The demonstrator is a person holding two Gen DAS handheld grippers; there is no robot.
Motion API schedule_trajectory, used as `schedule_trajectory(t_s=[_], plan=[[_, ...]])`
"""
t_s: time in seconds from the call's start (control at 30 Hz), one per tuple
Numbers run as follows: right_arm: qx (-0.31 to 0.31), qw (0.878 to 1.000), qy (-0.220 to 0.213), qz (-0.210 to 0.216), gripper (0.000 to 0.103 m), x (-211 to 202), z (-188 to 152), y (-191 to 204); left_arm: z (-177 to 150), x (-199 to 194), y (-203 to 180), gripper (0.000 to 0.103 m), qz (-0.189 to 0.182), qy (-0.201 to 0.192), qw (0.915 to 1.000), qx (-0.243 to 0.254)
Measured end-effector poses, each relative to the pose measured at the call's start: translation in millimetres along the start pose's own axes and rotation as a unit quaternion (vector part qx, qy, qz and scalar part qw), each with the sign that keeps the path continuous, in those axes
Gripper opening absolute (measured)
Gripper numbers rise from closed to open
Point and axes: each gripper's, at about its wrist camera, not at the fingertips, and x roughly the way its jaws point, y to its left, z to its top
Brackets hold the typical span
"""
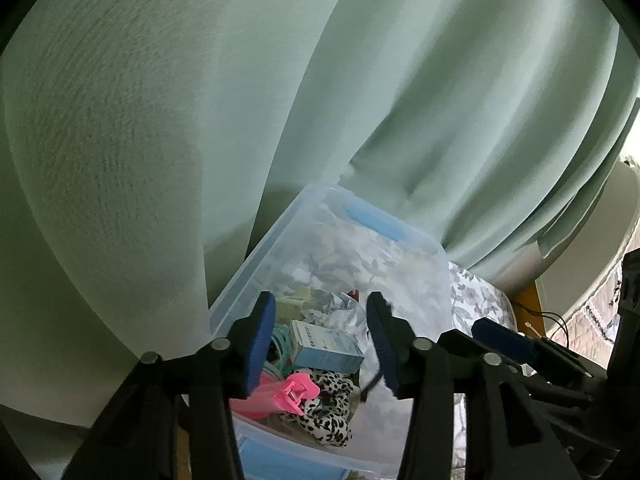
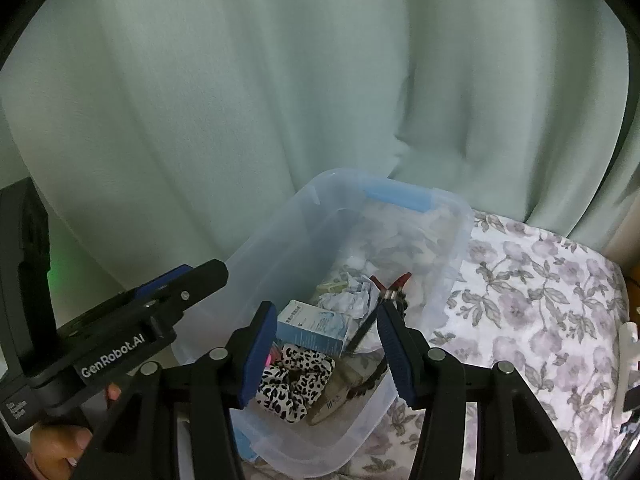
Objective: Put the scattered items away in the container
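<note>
Left claw (image 1: 322, 336) parted, empty, above container (image 1: 256, 256).

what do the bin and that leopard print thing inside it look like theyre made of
The bin looks like translucent plastic with a smooth, slightly frosted finish: the floral cloth under it shows through its walls. The leopard print thing seems soft gathered fabric, probably a scrunchie, judging by its puffy folds and matte surface.

A clear plastic container (image 2: 440, 240) with blue latches sits on the floral cloth. Inside lie a leopard-print scrunchie (image 2: 294, 380), a blue-white box (image 2: 312, 326), crumpled paper (image 2: 352, 300), red-handled pliers (image 2: 394, 286) and a pink clip (image 1: 294, 394).
</note>
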Motion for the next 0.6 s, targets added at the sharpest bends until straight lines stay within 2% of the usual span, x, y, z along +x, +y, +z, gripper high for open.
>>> schedule_trajectory(t_s=[0.27, 0.53, 0.6], plan=[[0.002, 1.000, -0.004, -0.003, 0.059, -11.6, -3.7, -0.8, -2.8, -8.7, -10.5, 0.058, 0.007, -0.001, 0.9999, 0.013], [0.006, 1.000, -0.007, -0.017, 0.060, -27.0, -9.5, -2.8, -5.8, -21.6, -24.9, 0.059, 0.009, -0.005, 0.9994, 0.032], [0.012, 1.000, -0.009, -0.019, 0.064, -32.0, -11.1, -5.2, -6.6, -24.6, -28.8, 0.060, 0.013, -0.005, 0.9992, 0.037]])
